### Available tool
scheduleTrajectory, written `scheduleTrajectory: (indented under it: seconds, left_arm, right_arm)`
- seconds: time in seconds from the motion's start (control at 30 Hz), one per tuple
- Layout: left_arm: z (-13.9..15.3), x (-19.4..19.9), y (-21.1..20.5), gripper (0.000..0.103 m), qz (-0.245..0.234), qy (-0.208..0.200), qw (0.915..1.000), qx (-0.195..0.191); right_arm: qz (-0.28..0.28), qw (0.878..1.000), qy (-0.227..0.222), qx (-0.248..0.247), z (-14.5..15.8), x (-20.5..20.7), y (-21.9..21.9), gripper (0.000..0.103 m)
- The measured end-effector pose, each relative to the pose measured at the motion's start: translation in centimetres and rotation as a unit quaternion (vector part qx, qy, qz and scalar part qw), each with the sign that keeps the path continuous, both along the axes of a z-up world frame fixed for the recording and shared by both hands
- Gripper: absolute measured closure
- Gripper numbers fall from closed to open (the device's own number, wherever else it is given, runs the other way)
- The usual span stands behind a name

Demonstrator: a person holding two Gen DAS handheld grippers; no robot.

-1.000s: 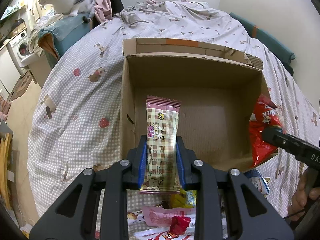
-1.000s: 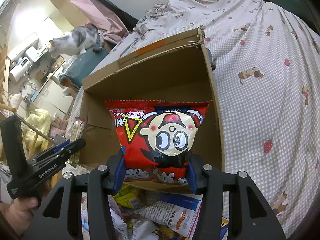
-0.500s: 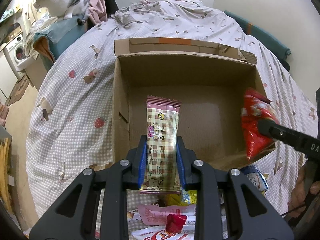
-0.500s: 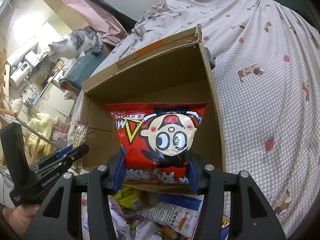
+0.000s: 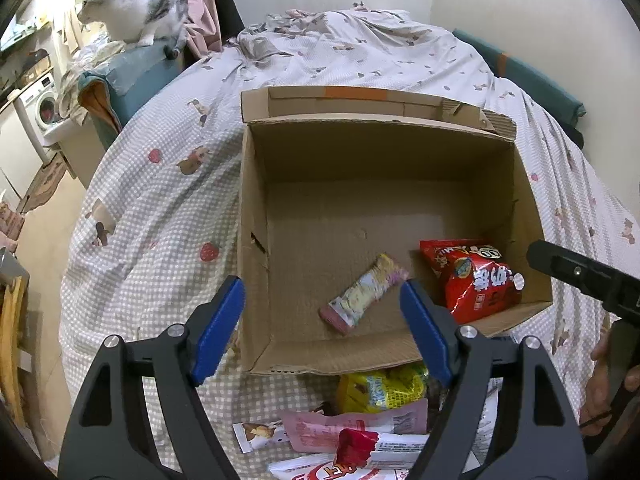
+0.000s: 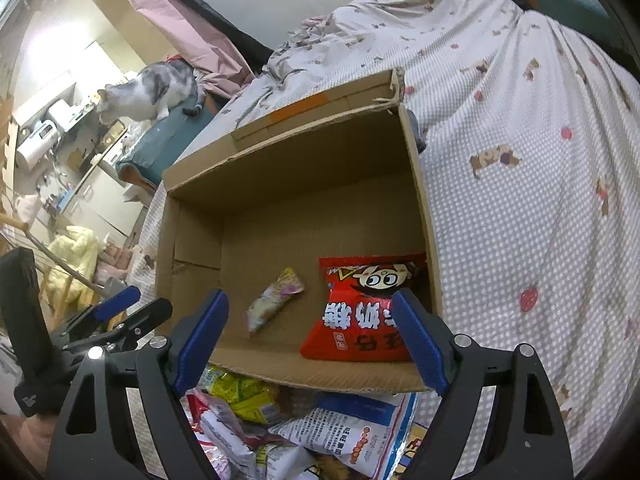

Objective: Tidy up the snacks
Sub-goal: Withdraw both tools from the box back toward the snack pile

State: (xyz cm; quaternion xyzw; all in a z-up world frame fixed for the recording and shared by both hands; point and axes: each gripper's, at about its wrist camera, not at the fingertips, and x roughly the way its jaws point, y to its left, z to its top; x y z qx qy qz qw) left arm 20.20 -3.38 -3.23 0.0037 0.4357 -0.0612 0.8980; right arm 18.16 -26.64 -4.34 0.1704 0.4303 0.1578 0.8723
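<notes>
An open cardboard box (image 5: pixel 256 184) (image 6: pixel 416 184) stands on the bed. On its floor lie a slim pink-and-cream wafer packet (image 5: pixel 364 294) (image 6: pixel 274 298) and a red snack bag with a cartoon face (image 5: pixel 474 276) (image 6: pixel 360 312). My left gripper (image 5: pixel 322 324) hovers above the near edge of the box, its jaws opening, nothing between them. My right gripper (image 6: pixel 310 334) hangs above the red bag at the near right of the box, jaws opening too, pads clear of the bag. Loose snack packets (image 5: pixel 360 424) (image 6: pixel 288 428) lie piled in front of the box.
A grey-and-white cat (image 5: pixel 134 6) (image 6: pixel 154 90) stands on a teal cushion at the back left. The checked bedspread (image 5: pixel 160 208) (image 6: pixel 532 200) spreads around the box. A person's hand (image 5: pixel 604 384) holds the right gripper's handle. The floor and a washing machine (image 5: pixel 44 104) lie far left.
Both grippers opened. The wafer packet dropped from the left one onto the box floor, and the red bag dropped from the right one into the near right corner.
</notes>
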Motion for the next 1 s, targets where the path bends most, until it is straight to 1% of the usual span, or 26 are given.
scheduleTrajectory:
  seconds: [0.1,0.17,0.27,0.37,0.43,0.53,0.63,0.67,0.8,0.87,0.9,1.0]
  left_arm:
    - [0.1,0.1,0.3,0.026,0.005,0.001,1.0,-0.005]
    - [0.6,0.1,0.6,0.026,0.011,-0.005,0.9999,-0.003]
    - [1.6,0.0,1.4,0.026,0.025,-0.018,0.9994,-0.016]
    - [2.4,-0.2,1.9,0.026,0.043,-0.031,0.9984,-0.018]
    - [2.7,-0.4,2.1,0.026,0.052,-0.039,0.9978,-0.016]
    - [2.8,-0.8,2.0,0.026,0.051,-0.04,0.9979,-0.005]
    - [3.0,-1.8,2.1,0.026,0.038,-0.05,0.9978,-0.021]
    - [3.2,-2.1,2.0,0.026,0.033,-0.054,0.9978,-0.02]
    - [4.2,-3.3,1.8,0.026,0.03,-0.077,0.9965,-0.005]
    - [4.7,-3.8,1.9,0.026,0.027,-0.069,0.9973,-0.003]
    - [4.8,-4.2,2.0,0.026,0.02,-0.062,0.9979,-0.007]
    - [5.5,-5.5,2.7,0.026,0.015,-0.074,0.9964,-0.037]
  right_arm:
    - [0.0,1.0,-0.008,-0.015,0.5,-0.1,0.4,0.017]
    - [-0.004,0.999,-0.021,-0.026,1.0,-0.4,0.5,0.017]
    - [-0.005,0.998,-0.039,-0.04,2.0,-0.7,0.9,0.017]
    - [-0.004,0.998,-0.045,-0.044,2.5,-0.9,1.0,0.017]
    - [-0.003,0.998,-0.04,-0.045,2.5,-0.9,1.0,0.017]
    - [-0.006,0.999,-0.034,-0.041,2.5,-1.3,0.9,0.017]
    - [-0.005,0.998,-0.037,-0.048,2.9,-2.0,1.0,0.017]
    - [-0.005,0.998,-0.038,-0.05,3.0,-2.3,1.0,0.017]
    - [0.002,0.998,-0.041,-0.036,3.7,-3.6,0.8,0.017]
    - [0.001,0.998,-0.047,-0.04,4.2,-4.5,0.8,0.017]
    - [0.001,0.998,-0.05,-0.042,4.4,-4.9,0.8,0.017]
    - [-0.001,0.998,-0.052,-0.038,4.5,-6.0,0.7,0.017]
